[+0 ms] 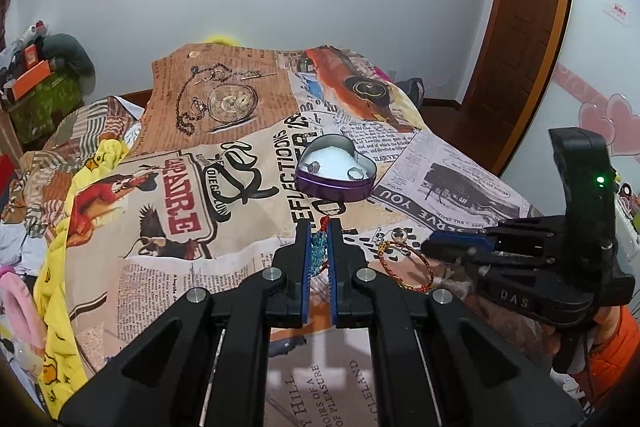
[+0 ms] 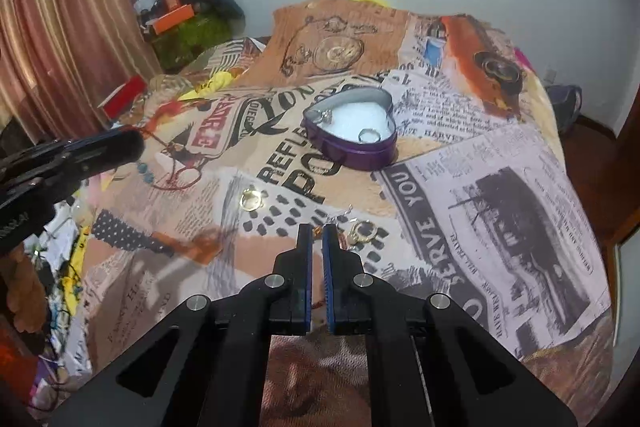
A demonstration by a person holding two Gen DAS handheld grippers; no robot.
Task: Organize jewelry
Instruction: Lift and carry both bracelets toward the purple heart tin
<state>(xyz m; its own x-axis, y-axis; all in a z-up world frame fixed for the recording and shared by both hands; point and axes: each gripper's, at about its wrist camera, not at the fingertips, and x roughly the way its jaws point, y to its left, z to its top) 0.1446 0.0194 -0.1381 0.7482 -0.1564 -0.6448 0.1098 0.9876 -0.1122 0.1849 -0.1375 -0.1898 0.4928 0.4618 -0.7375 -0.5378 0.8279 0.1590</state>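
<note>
A purple heart-shaped tin with white lining sits open on the bedspread, with a silver ring and another small piece inside. My left gripper is shut on a turquoise bead bracelet on red cord, which hangs just above the cover. My right gripper is shut, with a bit of a red-and-gold cord bracelet showing between its tips. A gold ring and gold hoop earrings lie loose on the cover.
The newspaper-print bedspread drops away at the right toward a wooden door. Yellow clothing and clutter pile along the left. A person's orange sleeve is behind the right gripper.
</note>
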